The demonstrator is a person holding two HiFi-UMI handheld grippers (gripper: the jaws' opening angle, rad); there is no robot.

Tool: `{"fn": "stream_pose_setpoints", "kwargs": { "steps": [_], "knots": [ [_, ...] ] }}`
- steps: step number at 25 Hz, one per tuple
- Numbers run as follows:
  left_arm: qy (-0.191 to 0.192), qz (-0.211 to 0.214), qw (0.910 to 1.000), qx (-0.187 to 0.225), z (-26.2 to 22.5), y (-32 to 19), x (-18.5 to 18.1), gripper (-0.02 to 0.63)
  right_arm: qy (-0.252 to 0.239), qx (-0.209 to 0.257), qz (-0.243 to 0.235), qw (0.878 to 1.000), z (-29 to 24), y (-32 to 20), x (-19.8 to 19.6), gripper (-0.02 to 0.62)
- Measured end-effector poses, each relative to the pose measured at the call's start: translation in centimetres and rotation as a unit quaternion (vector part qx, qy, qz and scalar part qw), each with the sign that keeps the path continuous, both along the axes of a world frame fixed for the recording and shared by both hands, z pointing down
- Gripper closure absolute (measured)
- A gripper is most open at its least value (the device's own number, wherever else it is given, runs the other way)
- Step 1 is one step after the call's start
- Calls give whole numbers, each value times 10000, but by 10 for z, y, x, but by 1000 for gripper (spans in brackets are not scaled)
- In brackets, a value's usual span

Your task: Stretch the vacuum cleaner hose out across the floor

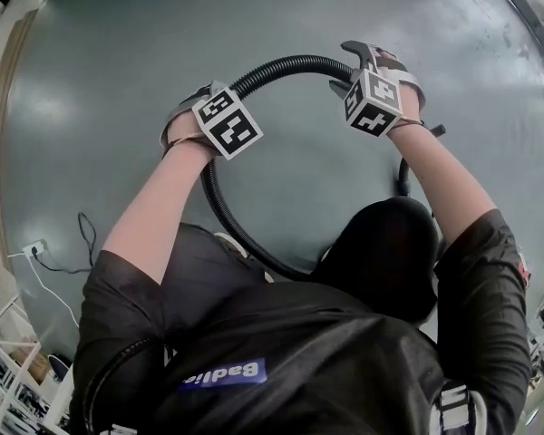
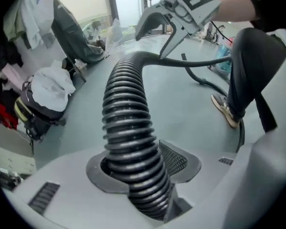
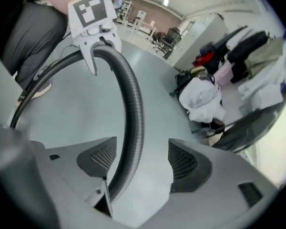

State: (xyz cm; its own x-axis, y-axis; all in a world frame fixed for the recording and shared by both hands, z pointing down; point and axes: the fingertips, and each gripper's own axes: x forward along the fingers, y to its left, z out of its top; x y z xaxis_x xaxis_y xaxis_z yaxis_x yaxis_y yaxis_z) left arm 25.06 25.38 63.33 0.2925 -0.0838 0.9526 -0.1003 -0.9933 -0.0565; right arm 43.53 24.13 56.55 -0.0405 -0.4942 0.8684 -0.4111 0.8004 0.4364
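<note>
Left tool [image 2: 140, 168] clamping hose [image 2: 126, 109], right tool [image 3: 140, 160] open around it, wide floor [image 1: 254, 25] beyond

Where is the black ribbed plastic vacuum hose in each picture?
Head view: the black ribbed plastic vacuum hose arches across the upper middle.
Left gripper view: hose fat, dead centre, rising from the bottom.
Right gripper view: hose curving up left of centre.
Shared landmark: the grey-green floor.

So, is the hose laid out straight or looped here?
Looped. In the head view the hose bends in a near circle in front of the person, not a straight run.
</note>
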Motion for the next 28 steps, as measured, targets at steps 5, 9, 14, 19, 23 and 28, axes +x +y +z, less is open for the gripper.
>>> {"fn": "stream_pose_setpoints", "kwargs": {
  "steps": [5, 9, 14, 19, 23, 28],
  "knots": [
    [32, 952, 9953, 194, -57, -15, 0, 402, 280, 506, -1209, 9910, -40, -18, -123, 276],
    [56, 1516, 9881, 251, -113, -19, -23, 394, 248, 840, -787, 9930, -65, -46, -164, 276],
    [865, 1601, 9824, 426, -152, -22, -31, 372, 137, 698, -400, 9967, -101, -66, -176, 486],
    [1863, 539, 9717, 1351, -174, -49, -39, 231, 329, 276, -60, 9991, -119, -77, -165, 486],
    [2333, -833, 9619, 1159, -151, -69, -51, 199, -349, -122, 915, 9951, -114, -102, -128, 479],
    [1630, -1538, 9619, 1567, -94, -93, -67, 184, -1141, -330, 1429, 9826, -112, -136, -82, 474]
  ]
}}
